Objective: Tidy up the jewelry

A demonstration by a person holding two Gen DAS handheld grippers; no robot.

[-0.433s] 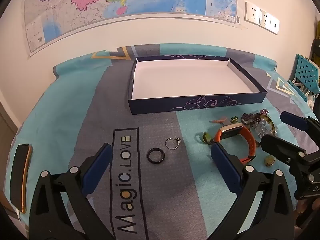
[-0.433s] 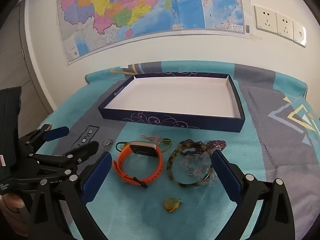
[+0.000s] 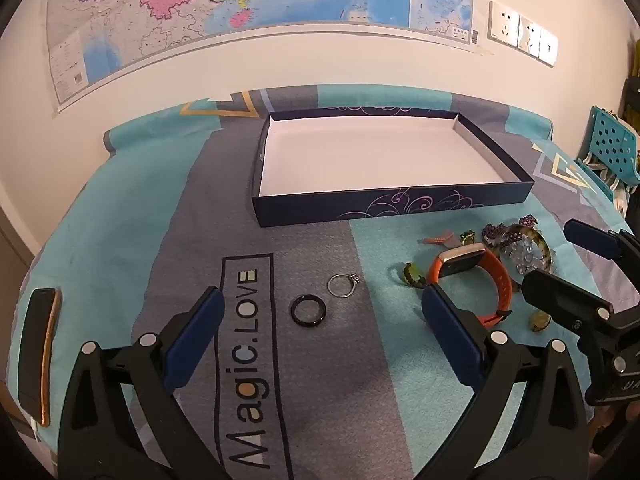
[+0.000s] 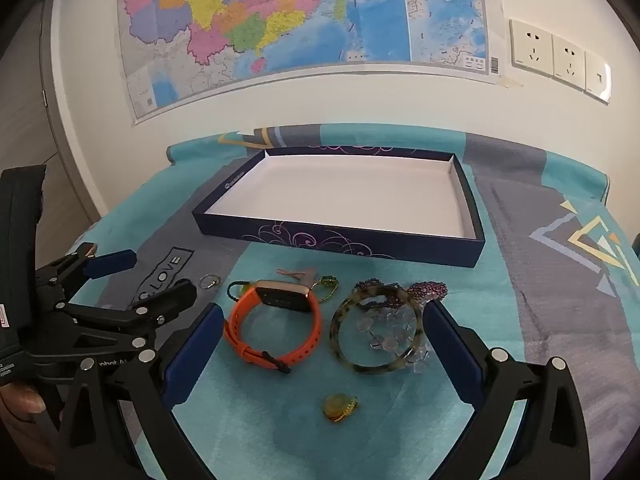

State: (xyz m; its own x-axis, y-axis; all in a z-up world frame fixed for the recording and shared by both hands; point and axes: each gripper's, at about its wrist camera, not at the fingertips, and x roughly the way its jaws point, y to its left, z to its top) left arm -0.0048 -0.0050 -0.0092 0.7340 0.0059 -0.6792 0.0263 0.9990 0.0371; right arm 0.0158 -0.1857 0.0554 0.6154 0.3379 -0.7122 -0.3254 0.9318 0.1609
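Note:
A shallow navy box (image 3: 400, 204) with a white inside stands at the back of the cloth; it also shows in the right wrist view (image 4: 344, 238). In front of my open left gripper (image 3: 320, 316) lie a black ring (image 3: 308, 310) and a silver ring (image 3: 342, 284). In front of my open right gripper (image 4: 320, 328) lie an orange watch (image 4: 276, 320), a mottled bangle (image 4: 376, 328) around clear beads, purple beads (image 4: 428, 289) and a small gold charm (image 4: 339, 407). Both grippers hold nothing.
A phone (image 3: 38, 354) lies at the cloth's left edge. The right gripper (image 3: 592, 276) shows at the right of the left wrist view, the left gripper (image 4: 132, 284) at the left of the right wrist view. A blue chair (image 3: 612, 148) stands right.

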